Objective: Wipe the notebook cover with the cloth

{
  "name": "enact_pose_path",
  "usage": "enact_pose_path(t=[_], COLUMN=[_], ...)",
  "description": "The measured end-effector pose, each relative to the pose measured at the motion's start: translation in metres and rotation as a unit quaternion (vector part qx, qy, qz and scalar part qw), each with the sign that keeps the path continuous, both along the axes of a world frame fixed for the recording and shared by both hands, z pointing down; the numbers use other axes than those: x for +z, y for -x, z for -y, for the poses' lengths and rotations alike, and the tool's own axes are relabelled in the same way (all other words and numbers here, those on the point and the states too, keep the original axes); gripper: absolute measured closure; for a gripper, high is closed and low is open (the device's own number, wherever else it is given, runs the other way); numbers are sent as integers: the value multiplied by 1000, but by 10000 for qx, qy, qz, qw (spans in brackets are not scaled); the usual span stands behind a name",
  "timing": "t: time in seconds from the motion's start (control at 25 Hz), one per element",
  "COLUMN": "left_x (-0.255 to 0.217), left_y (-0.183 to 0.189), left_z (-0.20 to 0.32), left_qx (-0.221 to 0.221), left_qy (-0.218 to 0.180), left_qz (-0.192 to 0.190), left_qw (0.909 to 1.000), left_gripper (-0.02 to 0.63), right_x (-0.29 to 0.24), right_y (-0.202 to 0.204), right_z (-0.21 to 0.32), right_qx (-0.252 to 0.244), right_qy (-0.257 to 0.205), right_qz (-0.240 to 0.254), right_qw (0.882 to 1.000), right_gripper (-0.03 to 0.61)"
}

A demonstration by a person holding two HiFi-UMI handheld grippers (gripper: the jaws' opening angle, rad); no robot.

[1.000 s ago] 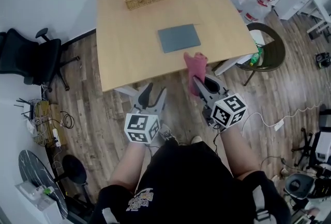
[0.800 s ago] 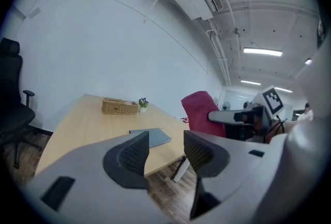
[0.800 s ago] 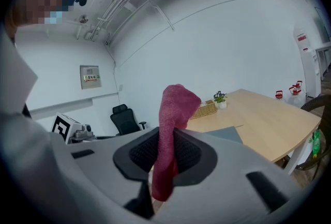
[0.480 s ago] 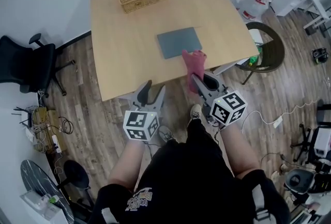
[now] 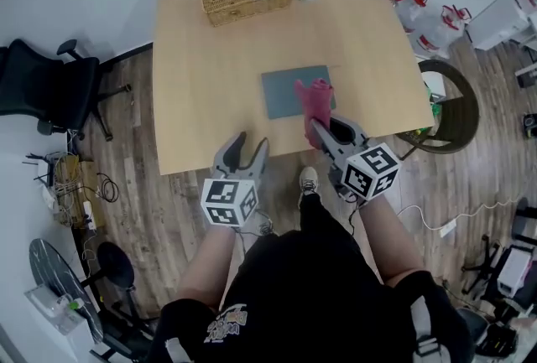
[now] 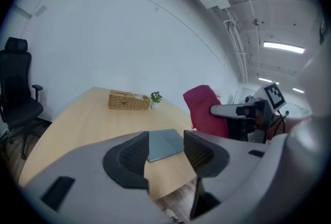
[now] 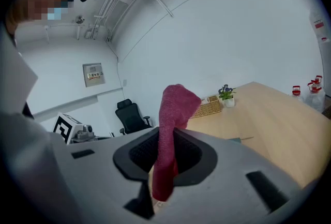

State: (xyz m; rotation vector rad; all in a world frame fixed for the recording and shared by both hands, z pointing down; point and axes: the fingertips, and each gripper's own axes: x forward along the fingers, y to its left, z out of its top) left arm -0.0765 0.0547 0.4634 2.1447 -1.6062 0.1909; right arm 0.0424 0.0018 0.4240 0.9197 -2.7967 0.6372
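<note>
The left gripper [image 5: 249, 150] hangs over the table's near edge with its jaws spread and nothing between them. In its own view the gap frames only bare wood and a corner of the notebook [image 6: 165, 144]. It sits left of the notebook and short of it, so it is the farther tool.

The grey notebook [image 5: 294, 90] lies flat on the table [image 5: 201, 85], right of centre and toward the near edge. Its long axis runs roughly along that edge, with its right end tipped slightly toward the far side.

The red cloth [image 5: 317, 106] is next to the right. In the head view its upper end overlaps the notebook's right part. In the right gripper view the cloth [image 7: 173, 114] stands up out of the jaws with its free end in the air, so it probably isn't pressed on the cover yet.

The right gripper [image 5: 331, 135] is at the near edge with its jaws pinched on the cloth's lower part. The notebook lies just ahead of it and a little to its left, making this clearly the nearer tool. The coming move looks like a drop forward onto the cover, then strokes leftward along the long axis.
</note>
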Motion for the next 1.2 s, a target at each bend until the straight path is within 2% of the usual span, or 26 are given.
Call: enact_pose_path(t=[0.32,0.72,1.2], left_x=[13,25,67], left_y=[-12,-13,-8], left_z=[63,94,109], left_qx=[-481,-1057,-1168], left_qy=[178,474,1028], left_qz=[122,311,430], left_qw=[9986,9928,9869], left_gripper=[423,423,423], right_x=[14,16,30], right_y=[-6,3,-5], right_z=[79,121,138], right_qx=[-549,-1268,-1334], right_qy=[160,209,362], right_qz=[72,161,207], right_qw=[9983,9916,9902], right_gripper=[509,509,509])
